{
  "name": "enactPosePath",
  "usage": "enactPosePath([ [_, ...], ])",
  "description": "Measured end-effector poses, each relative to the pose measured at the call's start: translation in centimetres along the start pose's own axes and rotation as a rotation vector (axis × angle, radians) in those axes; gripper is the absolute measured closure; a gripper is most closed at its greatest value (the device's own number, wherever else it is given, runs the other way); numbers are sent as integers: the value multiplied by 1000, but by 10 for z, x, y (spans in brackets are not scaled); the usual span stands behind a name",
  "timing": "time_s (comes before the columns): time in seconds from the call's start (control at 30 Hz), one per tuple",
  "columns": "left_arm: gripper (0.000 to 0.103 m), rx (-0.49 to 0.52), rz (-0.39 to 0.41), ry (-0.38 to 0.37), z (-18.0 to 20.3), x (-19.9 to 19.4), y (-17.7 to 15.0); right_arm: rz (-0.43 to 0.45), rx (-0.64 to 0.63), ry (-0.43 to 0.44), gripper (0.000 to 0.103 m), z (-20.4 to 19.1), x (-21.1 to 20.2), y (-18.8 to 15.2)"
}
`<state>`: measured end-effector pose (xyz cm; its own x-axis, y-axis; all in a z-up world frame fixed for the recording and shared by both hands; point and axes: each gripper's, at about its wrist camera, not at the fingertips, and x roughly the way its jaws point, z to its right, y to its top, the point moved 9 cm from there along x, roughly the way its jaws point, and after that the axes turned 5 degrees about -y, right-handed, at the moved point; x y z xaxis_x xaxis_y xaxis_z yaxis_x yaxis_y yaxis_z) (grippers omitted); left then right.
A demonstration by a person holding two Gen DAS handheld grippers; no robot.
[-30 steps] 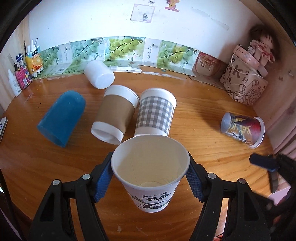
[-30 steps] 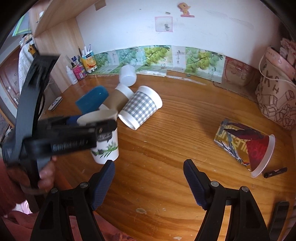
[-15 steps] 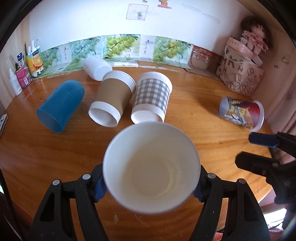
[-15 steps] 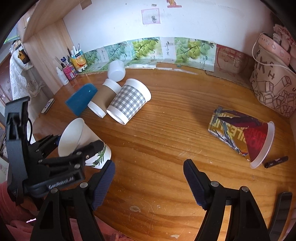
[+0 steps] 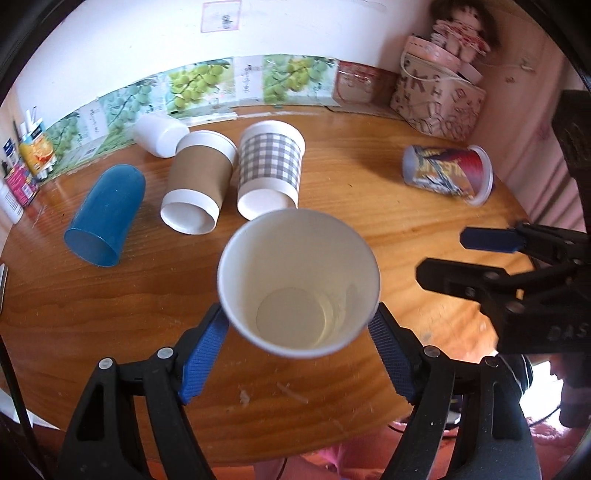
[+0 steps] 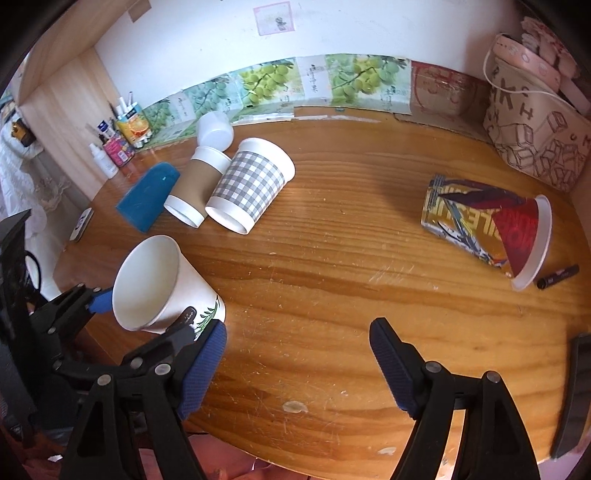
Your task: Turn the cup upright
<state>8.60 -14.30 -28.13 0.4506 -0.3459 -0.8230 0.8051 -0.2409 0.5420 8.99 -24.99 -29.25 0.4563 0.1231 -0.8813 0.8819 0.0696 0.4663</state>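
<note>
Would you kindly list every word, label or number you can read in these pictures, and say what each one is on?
"HK": large letters on the patterned bag, other letters partly hidden.
"ILE": partial lettering on the colourful cup, the rest unreadable.
Small print on the panda cup by the left gripper: too small.
Grape-picture panels: characters blurred.
Wall sticker and bottles: illegible.

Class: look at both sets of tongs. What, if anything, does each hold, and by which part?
The left tongs grip the white paper cup by its lower side walls. The right tongs hold nothing.
</note>
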Motion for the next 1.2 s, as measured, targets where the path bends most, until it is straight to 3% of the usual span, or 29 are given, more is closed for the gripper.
enactPosePath([
  [0.4,20,142,-88,-15,-34,-41,-30,-9,130,-130,21,-24,-6,-22],
  [0.77,20,93,-114,51,-104,-99,-31,46,207,-243,21,-74,-48,-22],
  [0.87,20,19,-87,26,-111,-122,-19,69,193,-240,19,-89,-70,-14],
  [1.03,14,-37,-34,13,-106,-149,4,103,172,-295,1,-99,-106,6],
  [1.2,8,-77,73,34,-95,-176,31,147,183,-256,0,-106,-141,21],
])
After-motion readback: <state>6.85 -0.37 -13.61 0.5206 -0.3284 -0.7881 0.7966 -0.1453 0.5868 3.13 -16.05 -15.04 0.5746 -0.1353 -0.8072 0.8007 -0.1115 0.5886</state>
